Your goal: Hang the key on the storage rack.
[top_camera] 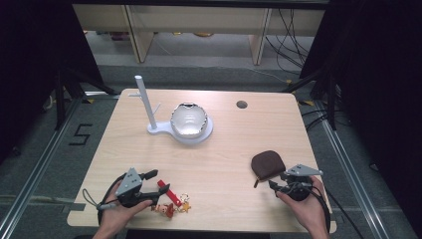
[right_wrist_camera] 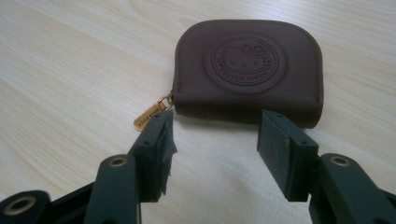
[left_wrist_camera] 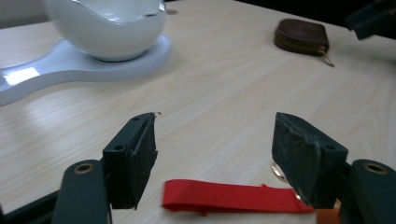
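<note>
The left gripper [top_camera: 152,188] is sitting at the near left of the table [top_camera: 224,149], jaws spread wide and gripping nothing. The red strap [left_wrist_camera: 233,197] of a keychain [top_camera: 171,201] is lying flat on the wood between the jaws, its charms trailing toward the near edge. The right gripper [top_camera: 275,185] is sitting at the near right, jaws likewise spread and empty, pointing at the brown pouch [right_wrist_camera: 250,70] just beyond its tips. A white bowl [top_camera: 188,119] is resting on a white stand [top_camera: 164,130] at the far centre.
</note>
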Demonstrator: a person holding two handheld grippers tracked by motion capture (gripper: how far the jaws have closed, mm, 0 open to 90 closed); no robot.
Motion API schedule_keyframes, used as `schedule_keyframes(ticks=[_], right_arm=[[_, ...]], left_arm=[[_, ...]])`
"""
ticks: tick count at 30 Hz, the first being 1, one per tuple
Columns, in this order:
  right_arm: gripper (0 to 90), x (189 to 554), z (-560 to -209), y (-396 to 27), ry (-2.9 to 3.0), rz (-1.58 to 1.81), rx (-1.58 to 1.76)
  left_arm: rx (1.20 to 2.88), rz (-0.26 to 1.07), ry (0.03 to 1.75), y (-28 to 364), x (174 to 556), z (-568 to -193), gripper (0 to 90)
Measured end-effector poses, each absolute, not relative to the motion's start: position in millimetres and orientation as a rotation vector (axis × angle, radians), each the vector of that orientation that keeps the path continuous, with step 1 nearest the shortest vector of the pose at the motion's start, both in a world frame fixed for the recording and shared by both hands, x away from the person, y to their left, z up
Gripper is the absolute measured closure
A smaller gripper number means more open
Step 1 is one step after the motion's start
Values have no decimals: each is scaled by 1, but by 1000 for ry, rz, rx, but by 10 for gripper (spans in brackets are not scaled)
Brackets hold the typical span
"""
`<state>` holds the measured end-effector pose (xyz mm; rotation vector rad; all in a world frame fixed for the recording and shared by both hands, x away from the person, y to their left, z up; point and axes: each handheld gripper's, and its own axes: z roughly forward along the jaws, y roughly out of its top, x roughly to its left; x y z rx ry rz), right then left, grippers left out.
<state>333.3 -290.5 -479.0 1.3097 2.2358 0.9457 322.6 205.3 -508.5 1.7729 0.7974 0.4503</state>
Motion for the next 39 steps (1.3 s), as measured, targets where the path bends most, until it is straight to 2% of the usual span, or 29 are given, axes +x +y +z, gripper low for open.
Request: schedule_keyframes(ticks=[15,17,21,26,39], right_arm=[[465,342,-477,-294,2213,964,1352],[473,344,-475,-295,2183,974,1452],[501,363,-464,-309,2187,938,1605],[485,394,-452,-321,2226,908,1673],[451,446,-470,-325,2316,879,1766]], left_arm=[[1689,514,842,218,326,-505,319],[1685,523,840,220,325,-503,320],[1684,537,848,223,324,-500,323],[1671,534,849,223,325,-501,324],[1675,540,868,229,326,-503,324]])
